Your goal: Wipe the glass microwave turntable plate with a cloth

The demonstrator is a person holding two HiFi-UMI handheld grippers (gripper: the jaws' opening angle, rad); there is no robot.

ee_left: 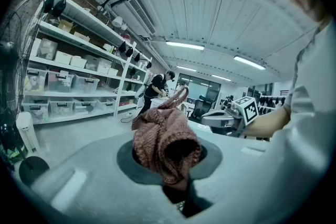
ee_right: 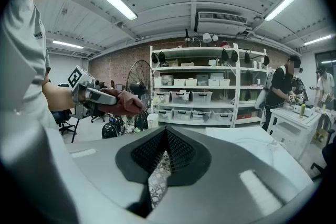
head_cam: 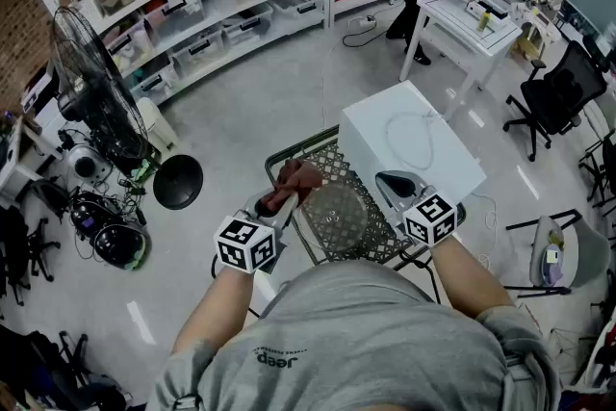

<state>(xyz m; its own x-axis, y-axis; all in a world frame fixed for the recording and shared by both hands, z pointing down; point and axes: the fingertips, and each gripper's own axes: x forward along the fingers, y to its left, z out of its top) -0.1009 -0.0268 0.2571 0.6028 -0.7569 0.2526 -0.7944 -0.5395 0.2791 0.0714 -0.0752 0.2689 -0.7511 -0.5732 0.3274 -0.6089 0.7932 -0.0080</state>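
Wiping seems about to begin: the left hand-held gripper (head_cam: 279,200) clamps the cloth (head_cam: 293,179) near the glass plate (head_cam: 337,212), whose right rim the right hand-held gripper (head_cam: 382,184) appears to pinch.

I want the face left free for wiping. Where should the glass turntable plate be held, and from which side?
Pinch the glass plate by its thin right rim, coming in from the right, in line with the disc. It is flat and round, so only the edge fits between jaws. The right gripper appears shut on that edge; the cloth in the left gripper sits at the left.
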